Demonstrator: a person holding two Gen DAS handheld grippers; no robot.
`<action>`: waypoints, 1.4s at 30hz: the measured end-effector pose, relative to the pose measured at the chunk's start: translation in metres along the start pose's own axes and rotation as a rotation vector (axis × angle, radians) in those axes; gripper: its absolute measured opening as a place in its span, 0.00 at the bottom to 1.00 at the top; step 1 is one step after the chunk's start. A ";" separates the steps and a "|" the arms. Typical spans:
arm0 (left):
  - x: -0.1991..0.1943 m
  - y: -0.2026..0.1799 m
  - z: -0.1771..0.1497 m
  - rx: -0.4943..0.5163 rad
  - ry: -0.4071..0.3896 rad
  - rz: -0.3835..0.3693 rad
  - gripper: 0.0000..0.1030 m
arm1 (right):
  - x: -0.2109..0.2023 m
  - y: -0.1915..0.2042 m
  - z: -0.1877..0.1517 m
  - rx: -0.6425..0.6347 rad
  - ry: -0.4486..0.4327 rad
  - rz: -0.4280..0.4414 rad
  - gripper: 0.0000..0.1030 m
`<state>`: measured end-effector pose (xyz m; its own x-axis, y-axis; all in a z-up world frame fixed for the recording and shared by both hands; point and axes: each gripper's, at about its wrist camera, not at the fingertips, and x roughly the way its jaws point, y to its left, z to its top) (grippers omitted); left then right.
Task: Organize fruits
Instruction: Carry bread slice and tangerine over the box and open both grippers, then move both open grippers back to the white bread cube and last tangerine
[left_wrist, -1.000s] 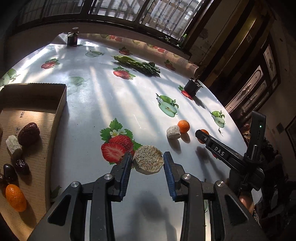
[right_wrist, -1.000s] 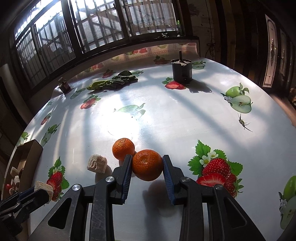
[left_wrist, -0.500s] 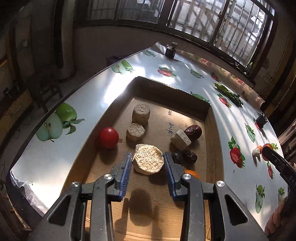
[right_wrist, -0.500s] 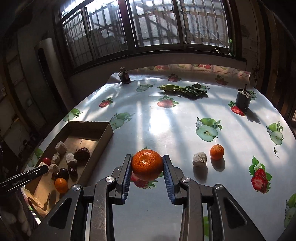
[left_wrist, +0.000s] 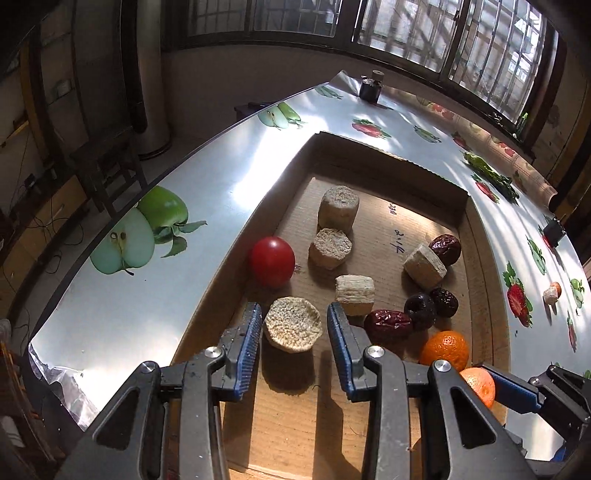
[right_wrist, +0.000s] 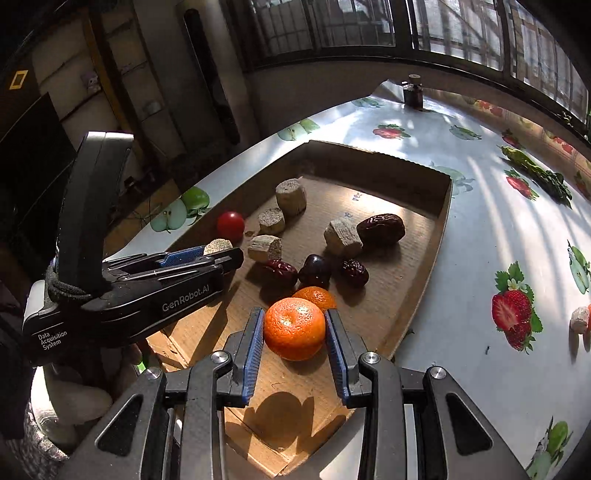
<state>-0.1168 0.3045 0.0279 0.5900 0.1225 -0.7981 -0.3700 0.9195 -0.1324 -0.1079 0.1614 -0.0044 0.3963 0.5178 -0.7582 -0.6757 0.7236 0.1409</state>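
My left gripper (left_wrist: 293, 314) hangs low in the cardboard box (left_wrist: 391, 155), its jaws opening. A round beige cake (left_wrist: 293, 329) lies between the pads, with a narrow gap on each side. My right gripper (right_wrist: 294, 314) is shut on an orange (right_wrist: 294, 328) above the box's near corner. A second orange (right_wrist: 317, 295) lies on the box floor just behind the held one. The right wrist view shows the left gripper (right_wrist: 221, 254) from the side, with the cake's top showing. The held orange (left_wrist: 478, 386) peeks in at the left wrist view's lower right.
The box also holds a red tomato (left_wrist: 272, 261), several beige cakes and several dark dates (left_wrist: 388, 325). One more orange with a beige piece (left_wrist: 550, 293) sits on the fruit-print tablecloth at far right. Green vegetables (left_wrist: 487, 175) and a small dark jar (left_wrist: 371, 86) stand farther off.
Both grippers swung from the open table to over the box. The left jaws have spread off the beige cake, which now rests in the box. The right gripper still carries its orange.
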 end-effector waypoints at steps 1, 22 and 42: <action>-0.001 -0.001 0.001 -0.001 -0.007 0.002 0.46 | 0.004 0.003 -0.002 -0.011 0.009 0.000 0.35; -0.058 -0.026 0.002 0.065 -0.187 0.114 0.71 | -0.030 -0.010 -0.013 0.073 -0.141 -0.099 0.42; -0.094 -0.078 -0.015 0.171 -0.232 0.084 0.76 | -0.072 -0.054 -0.054 0.301 -0.189 -0.126 0.46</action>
<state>-0.1540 0.2156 0.1039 0.7176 0.2648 -0.6441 -0.3097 0.9497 0.0453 -0.1331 0.0605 0.0084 0.5916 0.4705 -0.6547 -0.4125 0.8744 0.2557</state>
